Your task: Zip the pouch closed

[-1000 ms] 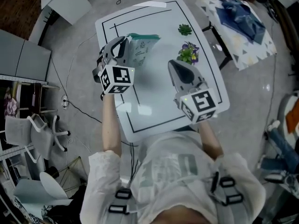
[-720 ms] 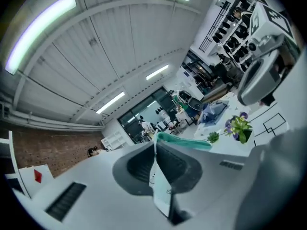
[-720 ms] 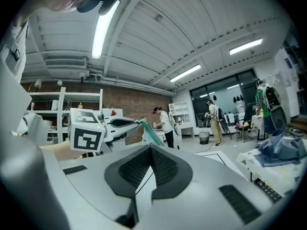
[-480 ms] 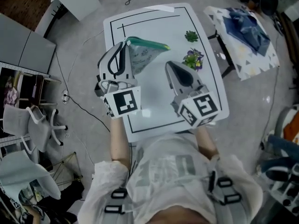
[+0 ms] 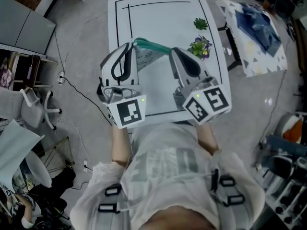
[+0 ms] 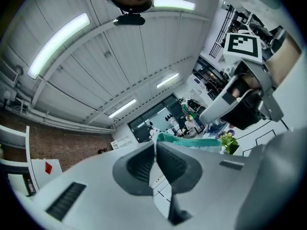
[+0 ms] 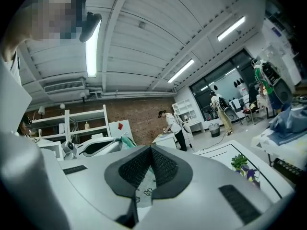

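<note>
Here the pouch (image 5: 151, 46) stretches between left tongs (image 5: 133, 44) and right tongs (image 5: 172, 51), both pinching it.

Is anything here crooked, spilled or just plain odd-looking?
Only the pouch: pinched between the left gripper and right gripper, it hangs above the table with its teal zip edge slanting. Nothing looks spilled or damaged.

The pale, printed pouch (image 5: 145, 58) hangs raised above the bench (image 5: 158, 18), its teal zip edge (image 5: 154, 46) stretched along the top.
</note>
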{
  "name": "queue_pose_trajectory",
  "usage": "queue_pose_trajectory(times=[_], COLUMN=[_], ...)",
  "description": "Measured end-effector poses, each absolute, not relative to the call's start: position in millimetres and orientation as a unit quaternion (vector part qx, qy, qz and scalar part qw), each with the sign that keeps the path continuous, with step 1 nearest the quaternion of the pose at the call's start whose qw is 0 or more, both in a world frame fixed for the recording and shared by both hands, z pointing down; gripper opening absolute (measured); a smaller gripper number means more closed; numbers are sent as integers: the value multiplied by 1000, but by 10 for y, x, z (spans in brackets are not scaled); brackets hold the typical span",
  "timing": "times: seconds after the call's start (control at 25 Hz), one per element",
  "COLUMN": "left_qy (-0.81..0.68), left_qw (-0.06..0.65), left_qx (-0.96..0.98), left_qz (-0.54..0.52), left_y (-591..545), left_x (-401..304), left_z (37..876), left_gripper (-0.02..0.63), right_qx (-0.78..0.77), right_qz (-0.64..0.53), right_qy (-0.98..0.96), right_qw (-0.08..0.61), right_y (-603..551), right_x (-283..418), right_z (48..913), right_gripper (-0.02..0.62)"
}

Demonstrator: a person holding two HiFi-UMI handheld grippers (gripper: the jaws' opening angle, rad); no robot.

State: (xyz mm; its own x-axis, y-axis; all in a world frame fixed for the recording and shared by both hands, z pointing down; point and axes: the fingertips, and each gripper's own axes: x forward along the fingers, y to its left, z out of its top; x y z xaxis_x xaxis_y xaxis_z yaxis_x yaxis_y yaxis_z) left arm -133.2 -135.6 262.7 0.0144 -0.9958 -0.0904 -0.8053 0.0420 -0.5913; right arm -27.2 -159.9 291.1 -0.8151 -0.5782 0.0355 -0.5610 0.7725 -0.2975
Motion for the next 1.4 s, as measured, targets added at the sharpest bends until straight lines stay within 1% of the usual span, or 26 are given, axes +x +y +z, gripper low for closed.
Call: queue_pose_trajectory(times=[0.16, 0.4, 0.44, 0.48, 0.52, 0.64, 0.8, 0.96, 1.08, 1.24, 1.36, 1.4], left_qy=[661, 642, 638, 636, 635, 628, 610, 601, 586, 560, 560, 561], left_qw=[256, 241, 236, 235, 237, 259, 282, 283, 299, 329, 330, 329], left_qx=[-683, -703, -708, -710, -711, -710, -714, -721, -721, -715, -715, -715], left_qz=[-176, -190, -189, -189, -188, -183, -198, -197, -217, -257, -257, -256], left_y=[-1312, -1301, -1299, -1300, -1303, -1307, -1284, -1280, -1270, -1244, -1253, -1261], left_x=[-1291, -1168, -1138, -1114, -1087, -977, -865, -820, -760, -676, -658, -666], left_z=[2700, 2926, 2957, 2978, 2992, 3030, 3081, 3138, 3221, 3352, 3369, 3368], left_gripper=[18, 18, 18, 18, 18, 18, 18, 18, 18, 18, 18, 18], right_qx=[-308, -291, -283, -273, -265, -246, -199, -199, -212, -209, -204, -205], right_qz=[-163, -229, -236, -242, -248, -289, -360, -374, -388, -425, -458, -464], right_qy=[937, 926, 927, 928, 929, 922, 905, 900, 891, 873, 857, 853], right_qw=[33, 70, 72, 70, 67, 73, 105, 106, 106, 114, 122, 124], right_y=[-1560, -1501, -1478, -1458, -1442, -1396, -1338, -1377, -1424, -1477, -1486, -1494], right_x=[-285, -286, -306, -338, -372, -443, -537, -544, -507, -524, -539, -541], right_z=[2920, 2881, 2870, 2865, 2868, 2902, 2874, 2909, 2960, 3033, 3104, 3118], right_gripper=[8, 14, 68, 155, 169, 169, 167, 167, 166, 136, 122, 107])
